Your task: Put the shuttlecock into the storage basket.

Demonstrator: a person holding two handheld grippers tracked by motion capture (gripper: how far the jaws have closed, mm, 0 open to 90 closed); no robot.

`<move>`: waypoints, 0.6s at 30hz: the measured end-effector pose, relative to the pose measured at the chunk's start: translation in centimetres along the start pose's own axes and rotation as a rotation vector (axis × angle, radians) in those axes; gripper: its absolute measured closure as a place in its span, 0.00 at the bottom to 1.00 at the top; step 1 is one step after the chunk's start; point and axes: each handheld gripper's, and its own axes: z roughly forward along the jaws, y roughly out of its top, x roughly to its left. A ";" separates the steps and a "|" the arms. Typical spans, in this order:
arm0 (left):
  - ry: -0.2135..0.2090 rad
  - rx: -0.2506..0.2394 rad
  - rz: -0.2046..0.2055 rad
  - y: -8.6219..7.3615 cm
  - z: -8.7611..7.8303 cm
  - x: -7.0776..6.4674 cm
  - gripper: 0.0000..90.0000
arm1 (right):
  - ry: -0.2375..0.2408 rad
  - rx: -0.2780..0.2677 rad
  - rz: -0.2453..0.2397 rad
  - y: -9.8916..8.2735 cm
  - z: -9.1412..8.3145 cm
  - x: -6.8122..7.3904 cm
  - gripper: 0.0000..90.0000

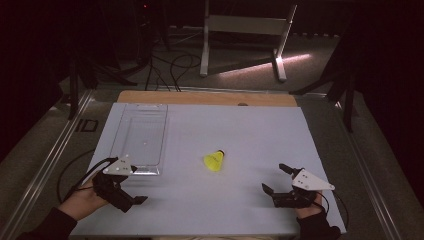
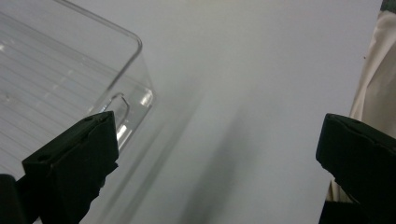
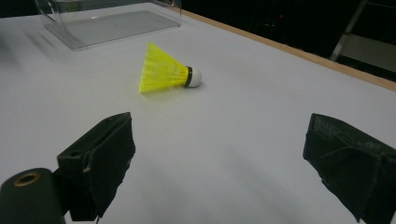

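A yellow shuttlecock (image 1: pixel 214 160) with a white cork tip lies on its side near the middle of the white board (image 1: pixel 240 130). In the right gripper view the shuttlecock (image 3: pixel 166 72) lies ahead and a little left of my right gripper (image 3: pixel 219 123), which is open and empty. From above, the right gripper (image 1: pixel 274 177) rests at the front right of the board. My left gripper (image 1: pixel 132 192) stands open at the front left with nothing between its jaws. Its own view puts the left gripper (image 2: pixel 219 126) just past the near corner of a clear plastic tray (image 2: pixel 70 70).
The clear tray (image 1: pixel 140 137) is empty and takes up the board's left side; the same tray (image 3: pixel 116 23) shows far off in the right gripper view. A wooden table edge (image 1: pixel 205 97) runs behind the board. Beyond it are a white metal stand (image 1: pixel 245 30) and floor cables (image 1: pixel 170 65).
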 end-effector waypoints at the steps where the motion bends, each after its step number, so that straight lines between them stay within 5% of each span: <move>1: 0.002 0.008 -0.007 0.0 0.1 0.0 0.00 | 0.000 -0.003 0.000 0.0 0.0 0.0 0.10; 5: 0.005 0.041 -0.027 0.1 0.2 0.0 0.00 | -0.013 0.002 0.000 0.1 -0.1 0.1 0.10; 18: -0.014 0.271 -0.054 1.4 1.3 -0.4 0.00 | -0.013 0.008 -0.002 0.2 -0.1 0.0 0.10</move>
